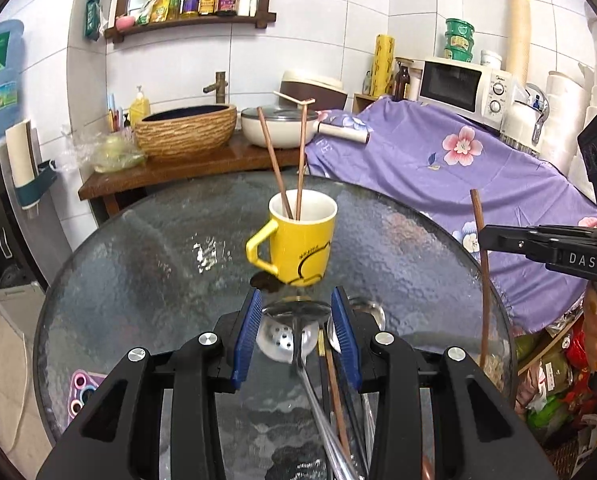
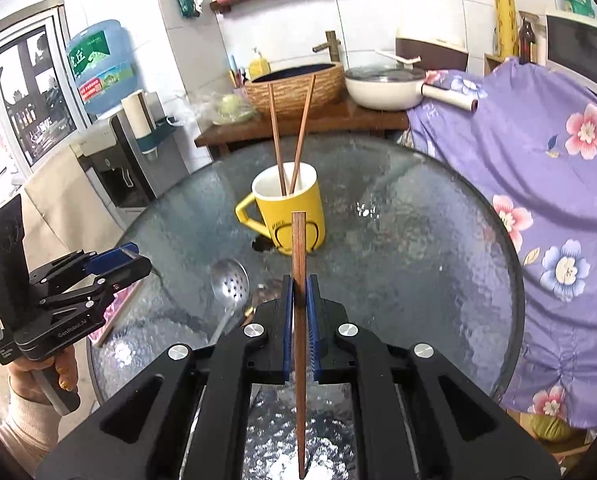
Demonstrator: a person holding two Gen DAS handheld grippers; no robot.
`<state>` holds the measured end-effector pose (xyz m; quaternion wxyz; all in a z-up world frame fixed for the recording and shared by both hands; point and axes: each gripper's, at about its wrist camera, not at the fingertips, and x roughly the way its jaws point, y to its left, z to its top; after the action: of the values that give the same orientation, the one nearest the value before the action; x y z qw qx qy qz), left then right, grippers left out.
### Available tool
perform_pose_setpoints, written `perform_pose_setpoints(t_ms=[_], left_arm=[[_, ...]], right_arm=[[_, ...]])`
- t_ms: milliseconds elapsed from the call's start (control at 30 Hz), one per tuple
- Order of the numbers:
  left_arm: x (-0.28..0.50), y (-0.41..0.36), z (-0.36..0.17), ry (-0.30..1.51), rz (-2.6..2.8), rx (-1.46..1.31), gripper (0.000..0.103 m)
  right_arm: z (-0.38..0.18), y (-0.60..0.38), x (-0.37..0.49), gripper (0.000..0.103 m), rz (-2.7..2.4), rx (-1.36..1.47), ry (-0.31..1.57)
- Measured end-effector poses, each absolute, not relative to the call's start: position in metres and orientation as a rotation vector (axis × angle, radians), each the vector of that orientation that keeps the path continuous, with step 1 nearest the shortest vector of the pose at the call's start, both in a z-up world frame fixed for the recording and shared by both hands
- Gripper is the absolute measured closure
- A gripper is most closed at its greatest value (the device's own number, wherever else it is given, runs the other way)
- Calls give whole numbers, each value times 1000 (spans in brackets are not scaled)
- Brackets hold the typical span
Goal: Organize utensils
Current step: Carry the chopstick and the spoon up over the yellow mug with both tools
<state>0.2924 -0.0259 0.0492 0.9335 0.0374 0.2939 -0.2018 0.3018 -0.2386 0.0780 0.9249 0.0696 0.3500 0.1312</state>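
On the round glass table [image 1: 146, 264], a yellow mug [image 1: 300, 236] stands upright near the centre, handle toward my left. Two wooden chopsticks [image 1: 276, 164] stand in the mug, leaning apart at their upper ends.

Right gripper [image 2: 299, 292]: I have the blue pads [image 2: 285, 320] pinching a third chopstick [image 2: 298, 256]. That chopstick runs forward between the pads, and its blunt end projects beyond them, in line with the mug. In the left wrist view the same chopstick [image 1: 483, 280] appears nearly vertical beside the black finger of the right gripper [image 1: 483, 236], clear of the mug.

Left gripper [image 1: 296, 312]: I have its fingers spread, with nothing between the pads. It hovers above a group of utensils lying on the glass on the near side of the mug. A perforated metal ladle [image 1: 284, 336] lies bowl-first toward the mug, its handle running back under the gripper. Just beside it lies another chopstick [image 1: 334, 384], with a second metal spoon [image 1: 372, 312] partly hidden behind the right-hand pad. In the right wrist view the perforated ladle [image 2: 230, 284] lies to the left, near the left gripper [image 2: 128, 260], which a hand [image 2: 46, 376] holds by the grip.

Beyond the table, a woven basin [image 1: 186, 128] and a white pan [image 1: 278, 128] sit on a wooden counter [image 1: 170, 172], and a purple floral cloth [image 1: 438, 168] covers the unit to the right.
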Motion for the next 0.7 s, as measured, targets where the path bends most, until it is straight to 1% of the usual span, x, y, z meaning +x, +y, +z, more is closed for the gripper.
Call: perform_pose_setpoints(t_ms=[233,467,700], left_arm=[[302,-34,68,556,-413,94,68],[327,-42,91,554,-426,71,68],[359,-52,132,487,-392,46,68]], right_arm=[[103,-236,313,96,243,107,663],[141,-238,340,96,207,69,605],[189,-237,377,96,206,85,565]])
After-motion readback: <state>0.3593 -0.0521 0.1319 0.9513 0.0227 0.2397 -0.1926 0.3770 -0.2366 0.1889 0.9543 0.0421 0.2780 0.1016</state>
